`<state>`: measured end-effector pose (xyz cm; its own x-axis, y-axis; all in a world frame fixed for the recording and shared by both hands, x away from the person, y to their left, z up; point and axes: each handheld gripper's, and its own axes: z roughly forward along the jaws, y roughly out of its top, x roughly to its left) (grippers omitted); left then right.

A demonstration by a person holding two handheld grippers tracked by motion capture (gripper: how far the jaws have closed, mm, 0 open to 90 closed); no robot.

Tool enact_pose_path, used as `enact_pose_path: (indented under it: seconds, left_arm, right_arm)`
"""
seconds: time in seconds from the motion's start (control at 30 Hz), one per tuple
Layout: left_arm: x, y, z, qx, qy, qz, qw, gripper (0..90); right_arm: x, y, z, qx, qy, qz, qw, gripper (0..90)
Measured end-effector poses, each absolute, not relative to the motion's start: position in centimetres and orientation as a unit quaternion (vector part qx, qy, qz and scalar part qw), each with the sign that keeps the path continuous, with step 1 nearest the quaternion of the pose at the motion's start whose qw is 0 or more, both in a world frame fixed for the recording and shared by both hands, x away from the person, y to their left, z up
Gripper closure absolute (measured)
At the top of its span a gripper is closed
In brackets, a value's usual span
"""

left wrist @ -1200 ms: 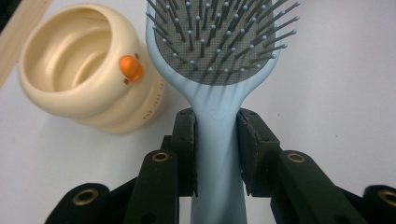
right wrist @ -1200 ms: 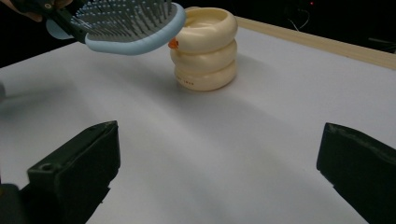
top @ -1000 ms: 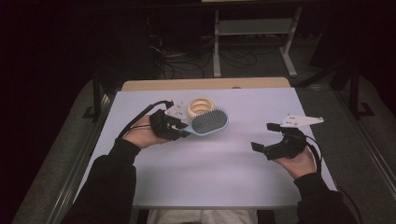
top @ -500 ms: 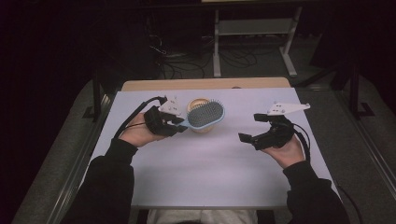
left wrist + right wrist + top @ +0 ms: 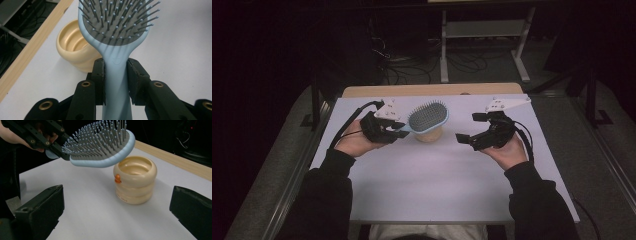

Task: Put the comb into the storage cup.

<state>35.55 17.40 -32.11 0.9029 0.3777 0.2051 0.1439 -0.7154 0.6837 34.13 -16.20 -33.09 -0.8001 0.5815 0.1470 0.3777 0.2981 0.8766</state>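
Two grippers work above a white table (image 5: pixel 432 185), the largest thing in the high view, with a strip of pale wood along its far edge. On the table's far middle stands a cream ribbed cup (image 5: pixel 429 134), upright and open-topped; the right gripper view shows its stacked rings and a small orange figure on its side (image 5: pixel 135 180).

A person's dark sleeves come in from the near edge. The left gripper (image 5: pixel 393 128) is clamped on the handle of a light blue paddle hairbrush (image 5: pixel 427 117); in the left gripper view its two black jaws press both sides of the handle just below the brush head (image 5: pixel 117 30). The brush is held off the table, bristles facing up, and its head hangs over the near part of the cup. In the right gripper view the brush's (image 5: pixel 100 147) rim looks very close to the cup's lip; whether they touch cannot be told.

The right gripper (image 5: pixel 468 129) sits to the right of the cup, apart from it, pointing toward it. Its jaws stand wide apart with nothing between them, and the cup shows in the gap between them in its own view.
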Motion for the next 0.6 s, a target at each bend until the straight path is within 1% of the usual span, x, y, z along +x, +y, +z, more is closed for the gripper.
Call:
enact_pose_path:
  seconds: [0.47,0.6]
  left_arm:
    - [35.2,17.3,-31.7,0.9,0.146,0.184,0.367,69.8]
    - [35.1,17.3,-31.7,0.893,0.152,0.193,0.377,69.7]
  right_arm:
    - [35.6,-13.8,-31.7,0.296,0.799,0.515,0.092,0.0]
    - [36.4,-13.3,-31.6,0.307,0.789,0.527,0.075,0.0]
